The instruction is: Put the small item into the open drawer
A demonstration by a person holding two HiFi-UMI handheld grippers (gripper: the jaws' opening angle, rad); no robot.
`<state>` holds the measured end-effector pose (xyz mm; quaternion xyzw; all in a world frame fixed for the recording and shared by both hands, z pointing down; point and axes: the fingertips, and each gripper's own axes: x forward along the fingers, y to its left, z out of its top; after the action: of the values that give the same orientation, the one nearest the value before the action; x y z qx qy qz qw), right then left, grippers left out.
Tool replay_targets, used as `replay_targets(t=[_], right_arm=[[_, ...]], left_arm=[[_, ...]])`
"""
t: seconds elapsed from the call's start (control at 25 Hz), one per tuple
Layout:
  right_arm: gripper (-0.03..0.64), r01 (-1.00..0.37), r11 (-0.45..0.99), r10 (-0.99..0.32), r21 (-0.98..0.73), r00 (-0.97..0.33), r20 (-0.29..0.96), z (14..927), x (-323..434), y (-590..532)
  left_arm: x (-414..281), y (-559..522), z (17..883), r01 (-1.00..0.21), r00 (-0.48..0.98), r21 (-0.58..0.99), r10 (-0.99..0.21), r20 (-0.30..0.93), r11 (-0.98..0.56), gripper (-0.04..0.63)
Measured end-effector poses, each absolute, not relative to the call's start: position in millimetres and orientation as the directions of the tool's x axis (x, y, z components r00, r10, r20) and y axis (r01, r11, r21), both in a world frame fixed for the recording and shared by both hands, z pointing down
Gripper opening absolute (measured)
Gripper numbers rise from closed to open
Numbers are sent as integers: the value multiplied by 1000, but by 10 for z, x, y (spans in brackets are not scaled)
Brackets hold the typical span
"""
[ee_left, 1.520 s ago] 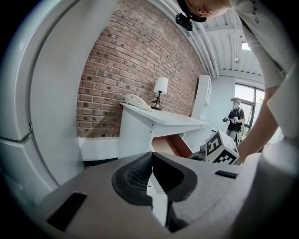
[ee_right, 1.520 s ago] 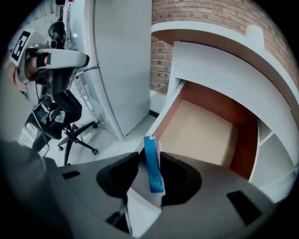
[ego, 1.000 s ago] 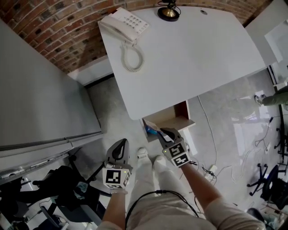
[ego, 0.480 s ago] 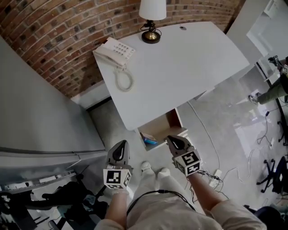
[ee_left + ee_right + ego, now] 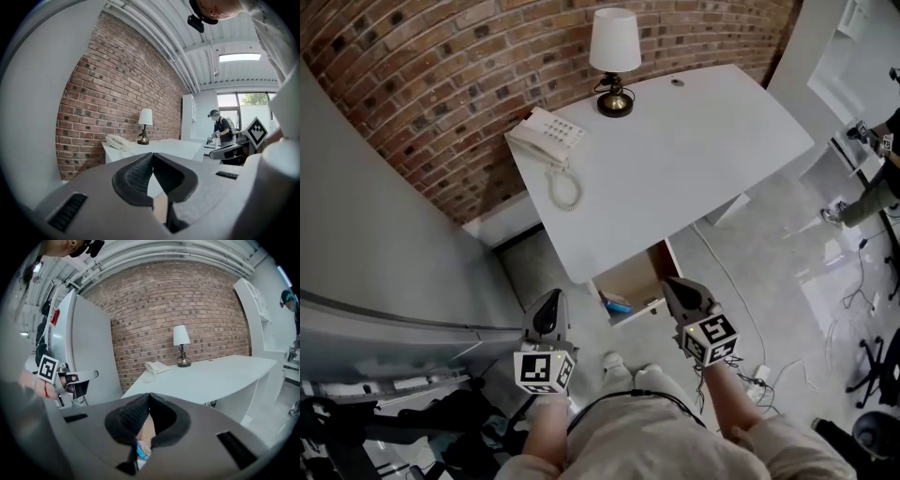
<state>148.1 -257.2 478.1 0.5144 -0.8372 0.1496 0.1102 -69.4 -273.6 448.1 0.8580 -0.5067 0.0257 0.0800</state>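
Observation:
The open wooden drawer (image 5: 630, 279) sticks out from under the white desk (image 5: 675, 159). A small blue item (image 5: 617, 306) lies inside it at the front left. My right gripper (image 5: 673, 282) is shut and empty, just right of the drawer's front corner. In the right gripper view the jaws (image 5: 149, 395) meet, and the blue item (image 5: 141, 451) shows below them through the gap. My left gripper (image 5: 549, 299) is held left of the drawer, above the floor, and is also shut with nothing in it (image 5: 152, 155).
A white telephone (image 5: 546, 137) and a table lamp (image 5: 613, 56) stand on the desk by the brick wall. A tall grey cabinet (image 5: 375, 234) fills the left. Cables (image 5: 759, 375) lie on the floor at the right. A person (image 5: 877, 178) stands far right.
The right gripper has let go of the blue item, shut, and drawn back to the right of the drawer. The head view has pulled back from the desk. The left gripper stayed put.

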Motion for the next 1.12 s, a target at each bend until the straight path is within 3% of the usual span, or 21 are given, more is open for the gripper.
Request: replay_targets(t=[0.68, 1.12], right_arm=[[5, -886, 440, -871, -148, -461, 169, 3989, 1626, -2693], [5, -883, 447, -875, -143, -465, 137, 3814, 1672, -2680]], left_arm=[[-748, -2784, 3801, -879, 475, 57, -879, 41, -473, 6], [-802, -2756, 3734, -888, 458, 53, -888, 48, -456, 5]])
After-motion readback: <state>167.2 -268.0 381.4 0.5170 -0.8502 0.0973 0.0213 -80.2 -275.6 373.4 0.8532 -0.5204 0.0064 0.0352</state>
